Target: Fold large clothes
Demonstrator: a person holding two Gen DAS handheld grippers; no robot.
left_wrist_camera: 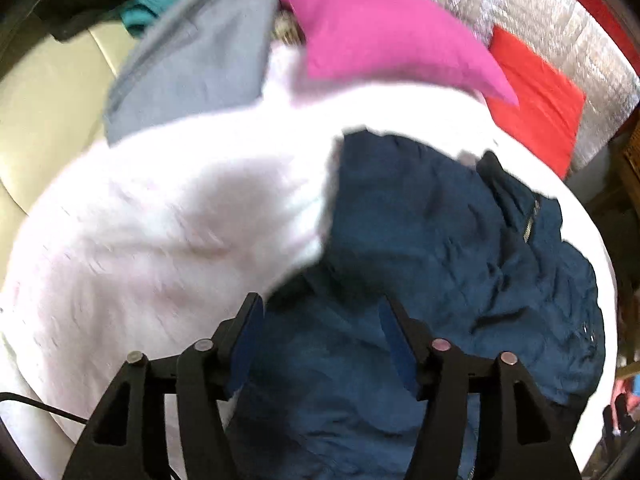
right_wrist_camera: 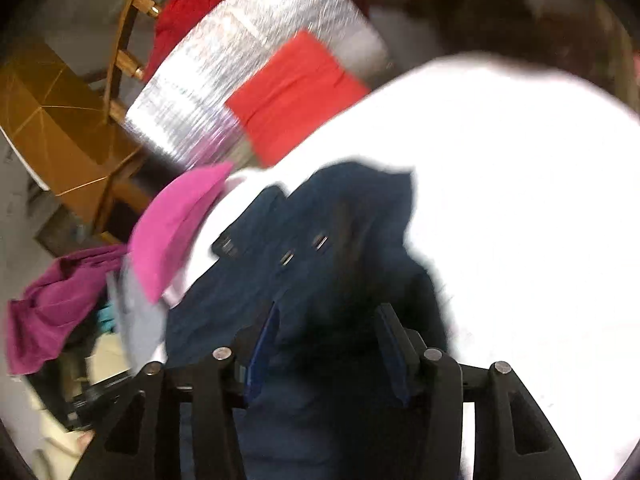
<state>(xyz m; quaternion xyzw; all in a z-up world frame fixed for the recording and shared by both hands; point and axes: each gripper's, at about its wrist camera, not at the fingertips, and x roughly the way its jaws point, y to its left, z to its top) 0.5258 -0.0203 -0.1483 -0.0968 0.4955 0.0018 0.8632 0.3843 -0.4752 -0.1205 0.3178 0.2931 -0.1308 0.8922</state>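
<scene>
1. While both our tongs stand with their fingers spread wide, neither has hold of anything: the left tongs [left_wrist_camera: 322, 320] hang over the navy garment [left_wrist_camera: 440, 248] with cloth showing between the blue pads, and the right tongs [right_wrist_camera: 328, 332] do the same from the other side.
2. We judge the fold barely begun. The navy garment [right_wrist_camera: 320, 248] lies crumpled in an irregular heap on the white desk [right_wrist_camera: 520, 200], edges unaligned; spreading, smoothing and folding all seem left to do.
3. Its cloth looks thin and crinkly, like a light woven jacket fabric, with a metal zip [left_wrist_camera: 530, 224] and small metal fittings [right_wrist_camera: 286, 258]; blur hides finer detail.
4. Further out lie neat flat shapes that may be finished pieces: a pink garment [left_wrist_camera: 380, 28], a grey one [left_wrist_camera: 192, 64], and a red one [left_wrist_camera: 536, 100] on a silvery quilted sheet [left_wrist_camera: 560, 16].
</scene>
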